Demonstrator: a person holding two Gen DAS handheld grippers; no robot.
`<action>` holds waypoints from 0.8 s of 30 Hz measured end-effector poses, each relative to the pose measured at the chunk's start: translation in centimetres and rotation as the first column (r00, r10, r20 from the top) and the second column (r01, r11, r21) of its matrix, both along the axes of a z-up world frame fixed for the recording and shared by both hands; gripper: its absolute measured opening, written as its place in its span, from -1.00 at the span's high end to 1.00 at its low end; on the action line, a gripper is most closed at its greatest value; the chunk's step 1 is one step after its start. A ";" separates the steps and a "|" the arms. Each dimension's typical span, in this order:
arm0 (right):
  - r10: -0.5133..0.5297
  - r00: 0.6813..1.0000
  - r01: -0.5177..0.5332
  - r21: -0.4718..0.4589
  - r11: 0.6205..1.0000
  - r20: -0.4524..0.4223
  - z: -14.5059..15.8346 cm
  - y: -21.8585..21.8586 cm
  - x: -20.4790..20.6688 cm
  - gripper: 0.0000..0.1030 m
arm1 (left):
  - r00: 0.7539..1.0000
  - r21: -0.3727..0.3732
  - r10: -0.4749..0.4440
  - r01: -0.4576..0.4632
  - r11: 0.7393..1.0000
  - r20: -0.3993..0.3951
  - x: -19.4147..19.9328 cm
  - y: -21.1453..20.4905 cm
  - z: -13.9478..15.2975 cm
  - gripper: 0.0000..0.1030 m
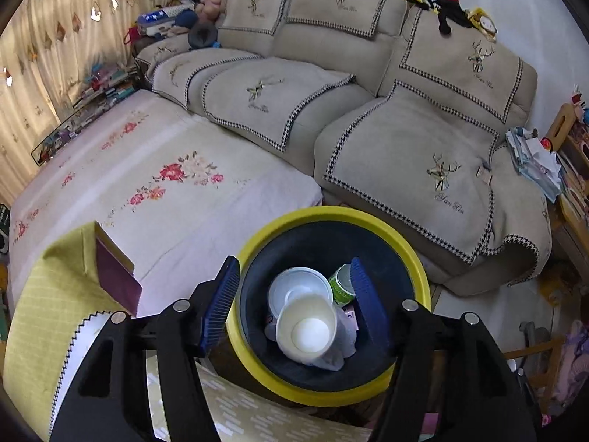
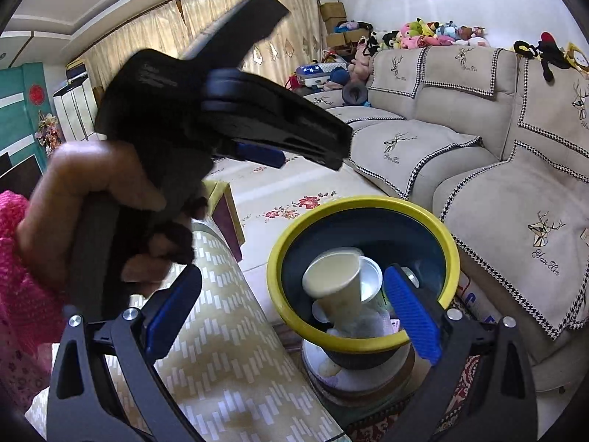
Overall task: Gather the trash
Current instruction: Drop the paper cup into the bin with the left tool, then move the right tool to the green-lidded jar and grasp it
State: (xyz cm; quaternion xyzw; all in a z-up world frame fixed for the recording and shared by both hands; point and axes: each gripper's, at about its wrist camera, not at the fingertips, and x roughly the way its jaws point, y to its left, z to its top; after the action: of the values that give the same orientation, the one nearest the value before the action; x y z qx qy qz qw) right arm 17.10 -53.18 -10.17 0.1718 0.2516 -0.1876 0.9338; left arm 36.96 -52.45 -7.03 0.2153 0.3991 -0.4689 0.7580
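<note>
The left claw [image 1: 294, 302] gapes empty above the yellow-rimmed bin [image 1: 412, 254]. A paper cup [image 1: 307, 328] lies inside; the sofa [image 1: 423, 154] stands behind the bin.

A paper cup [image 1: 307, 328] lies in the bin [image 1: 254, 237] atop other trash, sofa [image 1: 423, 169] behind, table [image 2: 228, 350] left.

Each hand-held gripper [image 1: 294, 302] is black plastic with ribbed blue pads [image 2: 412, 313] and silver screws; the sleeve [image 2: 14, 258] is pink knit.
</note>
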 end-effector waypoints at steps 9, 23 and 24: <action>-0.005 1.000 0.005 -0.033 0.999 -0.002 0.1 0.5 0.0 -0.83 | 0.961 -0.209 0.228 -0.194 0.959 0.157 -3.0 16.8 6.9 -0.65; 0.055 0.996 -0.065 -0.158 0.985 -0.069 0.5 4.8 2.5 -0.84 | 0.532 -0.443 0.842 -0.735 0.514 0.094 -7.2 56.2 5.6 -0.88; 0.092 0.994 -0.100 -0.139 0.985 -0.065 0.8 5.6 2.9 -0.83 | 0.486 -0.450 0.870 -0.761 0.468 0.082 -7.3 58.3 5.0 -0.88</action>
State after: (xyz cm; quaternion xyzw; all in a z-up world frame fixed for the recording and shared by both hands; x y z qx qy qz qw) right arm 20.04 -47.63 -9.40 0.0871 0.2726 -0.1647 0.9439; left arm 29.67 5.82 -2.01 -0.0765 0.2409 -0.0679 0.9651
